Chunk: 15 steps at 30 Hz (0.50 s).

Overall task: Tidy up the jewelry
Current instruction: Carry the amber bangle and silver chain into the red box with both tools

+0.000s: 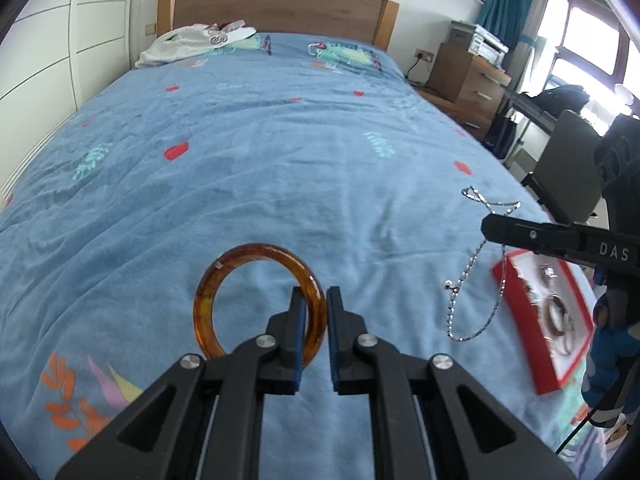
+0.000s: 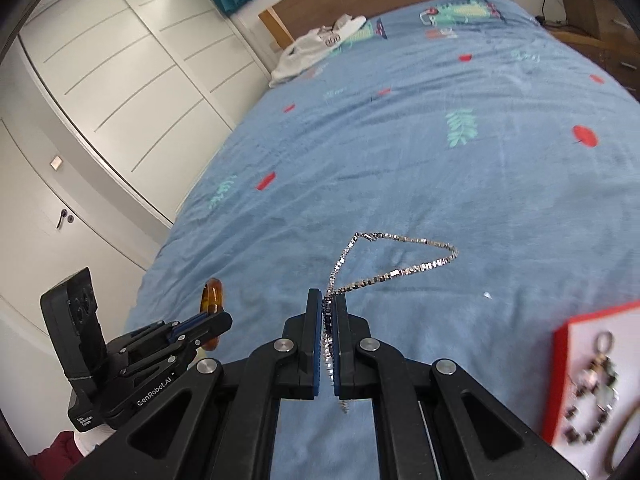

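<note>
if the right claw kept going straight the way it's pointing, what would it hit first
Most likely the blue bedspread. The right claw, shut on the silver chain, angles down at bare blanket; the red tray lies off to its right.

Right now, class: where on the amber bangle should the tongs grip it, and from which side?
Grip the amber bangle across its band, one finger through the hole and one outside, as the left tongs do on its near right arc. The open ring gives the inner finger room; a grip across the whole hoop would probably slip.

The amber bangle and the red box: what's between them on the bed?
In the left wrist view, the silver chain hangs between amber bangle and red box.
</note>
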Each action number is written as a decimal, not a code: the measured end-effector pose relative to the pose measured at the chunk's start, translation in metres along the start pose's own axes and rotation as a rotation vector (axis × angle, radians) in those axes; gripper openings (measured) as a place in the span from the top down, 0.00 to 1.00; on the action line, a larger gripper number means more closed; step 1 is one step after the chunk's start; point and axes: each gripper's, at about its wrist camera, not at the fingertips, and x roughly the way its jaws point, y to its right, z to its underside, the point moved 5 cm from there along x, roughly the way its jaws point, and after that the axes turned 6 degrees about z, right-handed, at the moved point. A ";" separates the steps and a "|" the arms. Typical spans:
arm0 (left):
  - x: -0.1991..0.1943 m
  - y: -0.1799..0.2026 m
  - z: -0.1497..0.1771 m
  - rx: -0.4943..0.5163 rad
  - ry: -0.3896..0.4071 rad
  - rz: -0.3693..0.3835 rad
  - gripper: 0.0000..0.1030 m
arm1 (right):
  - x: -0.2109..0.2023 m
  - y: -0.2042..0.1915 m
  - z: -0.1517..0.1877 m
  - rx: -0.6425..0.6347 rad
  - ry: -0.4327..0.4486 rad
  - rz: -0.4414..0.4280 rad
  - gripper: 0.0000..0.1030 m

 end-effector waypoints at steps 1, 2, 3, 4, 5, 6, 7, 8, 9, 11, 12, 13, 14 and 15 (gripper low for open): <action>-0.005 0.005 0.000 0.005 0.003 0.007 0.91 | -0.011 0.000 0.001 -0.002 0.008 0.002 0.96; -0.010 0.011 -0.001 0.011 0.006 0.015 0.91 | -0.022 0.000 0.002 -0.004 0.019 0.005 0.96; -0.016 0.020 -0.001 0.021 0.011 0.025 0.91 | -0.035 0.000 0.002 -0.005 0.033 0.009 0.96; -0.022 0.028 -0.002 0.031 0.016 0.031 0.91 | -0.042 0.001 0.002 -0.006 0.044 0.014 0.96; -0.027 0.035 -0.003 0.041 0.021 0.036 0.91 | -0.055 0.002 0.002 -0.008 0.057 0.021 0.96; -0.032 0.045 -0.004 0.055 0.026 0.042 0.91 | -0.065 0.004 0.001 -0.009 0.068 0.027 0.96; -0.036 0.055 -0.005 0.067 0.031 0.047 0.91 | -0.076 0.006 0.002 -0.010 0.080 0.034 0.96; -0.041 0.067 -0.006 0.082 0.036 0.053 0.91 | -0.088 0.009 0.002 -0.010 0.093 0.043 0.96; -0.044 0.075 -0.006 0.092 0.039 0.057 0.91 | -0.101 0.013 0.002 -0.010 0.106 0.050 0.96; -0.050 0.098 -0.008 0.120 0.047 0.070 0.91 | -0.117 0.020 0.002 -0.010 0.125 0.066 0.96; -0.052 0.110 -0.009 0.135 0.051 0.076 0.91 | -0.127 0.025 0.003 -0.009 0.134 0.075 0.96; -0.053 0.124 -0.009 0.151 0.054 0.085 0.91 | -0.142 0.033 0.006 -0.007 0.145 0.088 0.96; -0.054 0.135 -0.010 0.160 0.056 0.093 0.91 | -0.150 0.038 0.008 -0.004 0.151 0.094 0.96; -0.054 0.151 -0.010 0.176 0.058 0.104 0.91 | -0.161 0.047 0.010 -0.003 0.157 0.106 0.96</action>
